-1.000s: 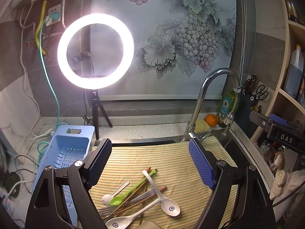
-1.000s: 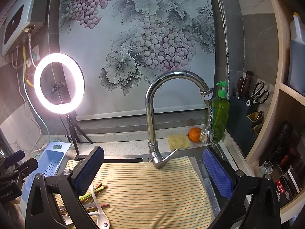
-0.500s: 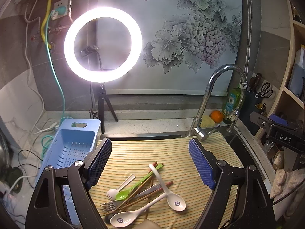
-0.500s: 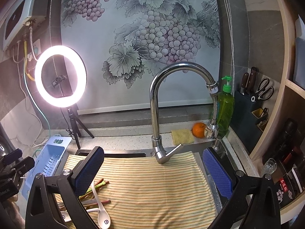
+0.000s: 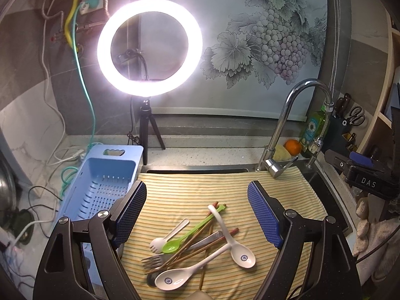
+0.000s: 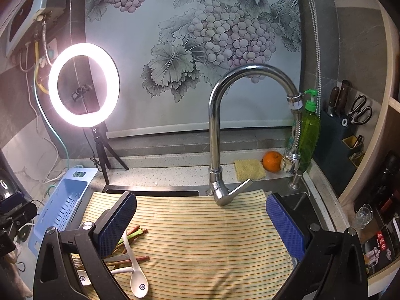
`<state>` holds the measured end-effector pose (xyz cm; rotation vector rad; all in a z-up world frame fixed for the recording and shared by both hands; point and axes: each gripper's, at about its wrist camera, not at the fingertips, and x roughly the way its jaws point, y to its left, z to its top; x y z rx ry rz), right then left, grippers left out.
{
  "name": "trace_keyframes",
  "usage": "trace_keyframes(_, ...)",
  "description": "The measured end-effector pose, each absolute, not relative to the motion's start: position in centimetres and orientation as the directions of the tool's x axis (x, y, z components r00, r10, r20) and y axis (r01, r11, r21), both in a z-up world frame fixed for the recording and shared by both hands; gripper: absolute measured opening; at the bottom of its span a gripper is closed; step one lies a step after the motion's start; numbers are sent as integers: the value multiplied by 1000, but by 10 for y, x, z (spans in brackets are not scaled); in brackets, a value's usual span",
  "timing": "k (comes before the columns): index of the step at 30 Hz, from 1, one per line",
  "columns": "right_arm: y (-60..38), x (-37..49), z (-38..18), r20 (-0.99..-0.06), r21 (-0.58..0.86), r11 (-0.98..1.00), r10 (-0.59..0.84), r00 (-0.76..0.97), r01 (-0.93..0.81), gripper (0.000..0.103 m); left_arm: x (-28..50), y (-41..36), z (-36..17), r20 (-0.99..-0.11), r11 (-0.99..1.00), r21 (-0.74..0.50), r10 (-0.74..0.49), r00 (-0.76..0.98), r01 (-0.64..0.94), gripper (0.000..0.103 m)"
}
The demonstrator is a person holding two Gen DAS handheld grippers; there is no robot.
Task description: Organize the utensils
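On the striped cloth [image 5: 225,190] spread over the sink, the utensils are lying in 1 tangled pile: 2 white ceramic spoons [image 5: 233,235], a green plastic spoon [image 5: 190,232], a small white spork [image 5: 167,233], a metal fork [image 5: 175,252] and several brown chopsticks [image 5: 197,237] crossing one another. The left gripper [image 5: 196,212] is hovering above this pile with its jaws spread wide and nothing between them. The right gripper [image 6: 200,222] is hanging off to the pile's right over bare cloth, also wide open and holding nothing. The blue drainer basket [image 5: 100,187] is sitting just beside the cloth on the left, and as far as its visible part shows, nothing is lying in it. Judging by this, the sorting is barely starting: every utensil is waiting to be picked out and placed.
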<state>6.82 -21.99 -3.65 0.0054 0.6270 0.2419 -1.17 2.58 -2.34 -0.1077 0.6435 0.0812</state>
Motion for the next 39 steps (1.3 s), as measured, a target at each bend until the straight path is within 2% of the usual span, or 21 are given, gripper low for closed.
trace_keyframes(18,-199,83,-92,-703,232,901,416,577,-367,102,-37,69,-80,-729,985,-86,42,683,-152,83)
trace_keyframes(21,-190,86,-106,-733,299,875,466,496,-380,102,-44,71,-94,-753,989,-83,18,658,-122,83)
trace_keyframes(27,-160,77,-133,-776,343,846,500,385,-408,98,-53,65,-118,-803,1000,-31,-24,596,-2,78)
trace_keyframes(33,-128,71,-165,-814,430,821,532,231,-376,81,-54,59,-143,-840,988,-1,-84,536,154,73)
trace_keyframes(37,-113,69,-189,-818,506,806,561,123,-308,65,-48,64,-161,-865,977,-40,-139,483,210,57)
trace_keyframes(39,-107,68,-198,-819,526,804,567,92,-277,58,-46,68,-168,-870,973,-61,-161,467,222,56)
